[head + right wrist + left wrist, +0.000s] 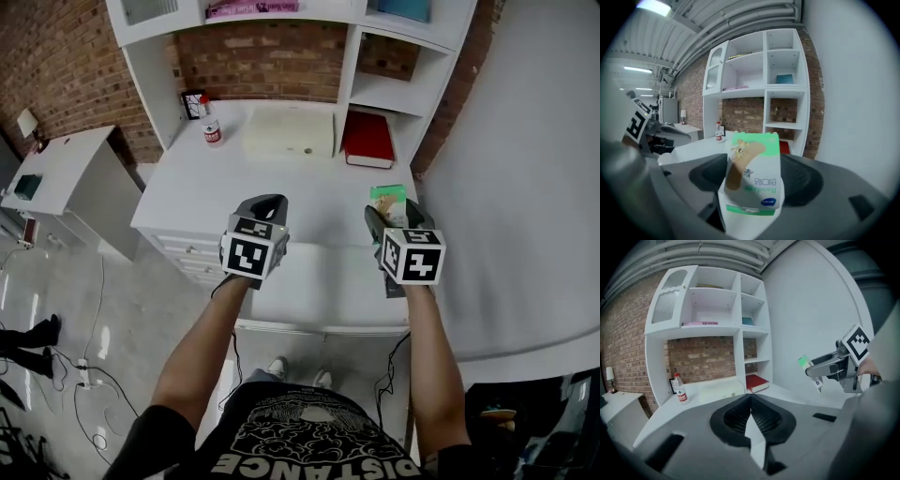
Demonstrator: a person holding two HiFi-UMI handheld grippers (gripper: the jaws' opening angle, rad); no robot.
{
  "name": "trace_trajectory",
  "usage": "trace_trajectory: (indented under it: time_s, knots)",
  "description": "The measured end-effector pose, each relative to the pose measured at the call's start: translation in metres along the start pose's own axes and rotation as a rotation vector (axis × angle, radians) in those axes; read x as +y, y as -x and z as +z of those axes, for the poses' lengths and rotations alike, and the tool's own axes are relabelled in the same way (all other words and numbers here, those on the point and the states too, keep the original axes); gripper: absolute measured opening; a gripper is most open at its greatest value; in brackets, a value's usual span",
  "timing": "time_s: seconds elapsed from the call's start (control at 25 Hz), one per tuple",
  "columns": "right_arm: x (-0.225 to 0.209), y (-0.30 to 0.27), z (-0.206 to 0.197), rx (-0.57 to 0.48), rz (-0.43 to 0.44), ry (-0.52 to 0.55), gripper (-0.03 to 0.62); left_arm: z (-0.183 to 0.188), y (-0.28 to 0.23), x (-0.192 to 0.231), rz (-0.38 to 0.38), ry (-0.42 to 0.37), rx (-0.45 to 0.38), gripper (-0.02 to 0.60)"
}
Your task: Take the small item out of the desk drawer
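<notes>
- A white desk stands against a brick wall, seen from above by the person standing at its front edge.
- A white shelf unit rises from the back of the desk top.
- A lower white cabinet stands apart, to the left of the desk.
- A flat white case lies at the back of the desk top, under the shelves.
- A red book lies just to the right of the case.
- The left gripper hovers over the front left part of the desk top, its jaws pressed together with nothing between them.
- The right gripper hovers over the front right part, its jaws clamped on a bandage box.
- The bandage box, green and white, stands upright between those jaws, in the air above the desk top.
- A small bottle with a red label stands at the back left of the desk top.
</notes>
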State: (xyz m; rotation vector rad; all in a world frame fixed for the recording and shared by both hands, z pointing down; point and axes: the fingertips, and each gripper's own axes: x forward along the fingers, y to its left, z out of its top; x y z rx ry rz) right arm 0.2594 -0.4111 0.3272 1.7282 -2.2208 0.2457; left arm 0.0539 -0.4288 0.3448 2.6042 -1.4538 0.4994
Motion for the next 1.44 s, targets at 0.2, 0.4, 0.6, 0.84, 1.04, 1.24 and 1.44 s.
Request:
trace_trajectory:
  time_s: [0.2,0.4,0.6,0.84,1.04,1.24,1.44]
  knots:
    - [-0.006,0.009,0.016,-0.069,0.054,0.017,0.348,0.013,0.003,-0.014,0.052,0.006,-0.023,0.005]
    - [-0.016,0.016,0.021,-0.105,0.098,0.013,0.348,0.023,0.009,-0.027,0.102,0.017,-0.045,0.005]
    - [-0.019,0.017,0.02,-0.12,0.129,0.046,0.348,0.02,0.014,-0.035,0.143,0.017,-0.04,0.005]
    - [-0.024,0.017,0.018,-0.13,0.138,0.048,0.348,0.018,0.017,-0.036,0.167,0.018,-0.035,0.005]
    - [-0.022,0.013,0.024,-0.142,0.147,0.052,0.348,0.023,0.017,-0.032,0.18,0.015,-0.041,0.005]
    - [-0.024,0.008,0.027,-0.146,0.149,0.059,0.348,0.025,0.013,-0.031,0.187,0.014,-0.039,0.005]
    - [-0.025,0.007,0.028,-0.149,0.152,0.06,0.348,0.027,0.01,-0.032,0.185,0.01,-0.041,0.005]
